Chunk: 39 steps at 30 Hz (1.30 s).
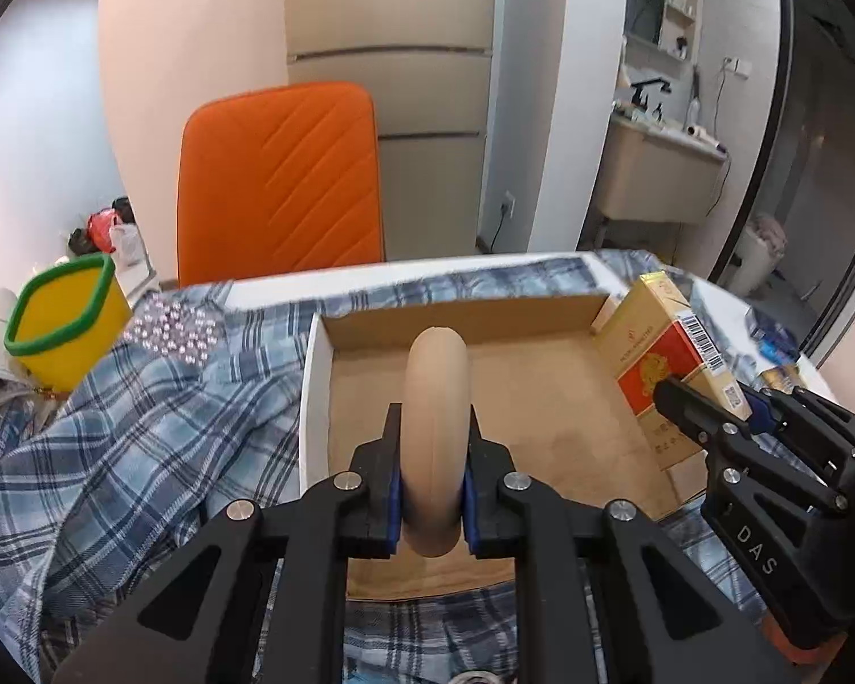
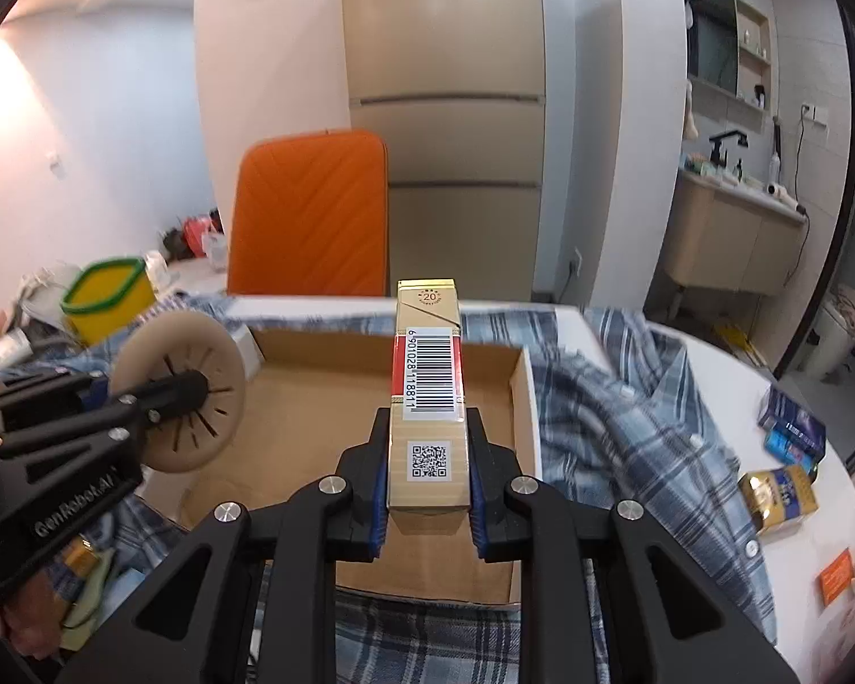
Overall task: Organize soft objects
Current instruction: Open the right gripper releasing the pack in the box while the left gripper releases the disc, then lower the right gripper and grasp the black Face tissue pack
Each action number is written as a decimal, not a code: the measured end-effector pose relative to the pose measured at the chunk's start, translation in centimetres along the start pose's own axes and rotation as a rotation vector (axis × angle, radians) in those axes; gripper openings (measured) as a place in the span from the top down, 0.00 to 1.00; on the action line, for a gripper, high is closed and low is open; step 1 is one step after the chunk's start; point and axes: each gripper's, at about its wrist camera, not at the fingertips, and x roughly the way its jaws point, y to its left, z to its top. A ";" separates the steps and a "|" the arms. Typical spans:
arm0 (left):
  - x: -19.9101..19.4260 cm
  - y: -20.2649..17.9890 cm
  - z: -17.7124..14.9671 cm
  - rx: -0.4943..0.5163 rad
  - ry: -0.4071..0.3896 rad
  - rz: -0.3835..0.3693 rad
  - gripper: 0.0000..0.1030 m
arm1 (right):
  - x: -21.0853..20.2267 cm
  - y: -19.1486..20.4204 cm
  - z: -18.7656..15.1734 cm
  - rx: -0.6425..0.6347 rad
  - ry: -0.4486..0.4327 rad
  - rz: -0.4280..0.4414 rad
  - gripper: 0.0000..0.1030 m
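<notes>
In the left wrist view the left gripper fills the lower middle of the frame, its jaws clamped on a beige disc held on edge between the blue pads. At the right edge the right gripper reaches in, clenched on a gold and red pack that stands tilted at the right side of the box. The disc hangs over the box floor, lower middle of the frame. The box, open-topped cardboard, lies on a blue plaid shirt that spreads across the lower left.

In the right wrist view the right gripper sits at lower centre, its jaws tight on the pack's sides, barcode face up, above the box interior. At the left the left gripper holds the disc, whose flat face shows radial slits, over the box's left wall.

Further back, a yellow tub with a green rim stands at the left of the left wrist view. Beyond the table edge an orange chair occupies the upper centre. In the right wrist view small boxes lie at the right on the table.
</notes>
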 end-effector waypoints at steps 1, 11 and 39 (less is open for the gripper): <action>0.3 0.1 -0.1 -0.002 0.015 0.000 0.86 | 0.2 -0.2 -0.2 0.000 0.009 0.001 0.77; 2.2 0.5 -0.6 -0.024 0.093 0.000 0.81 | 2.4 -0.3 -1.1 0.000 0.068 0.011 0.77; -9.0 0.2 0.8 0.020 -0.222 0.008 0.02 | -7.2 -1.6 1.4 0.035 -0.144 0.007 0.34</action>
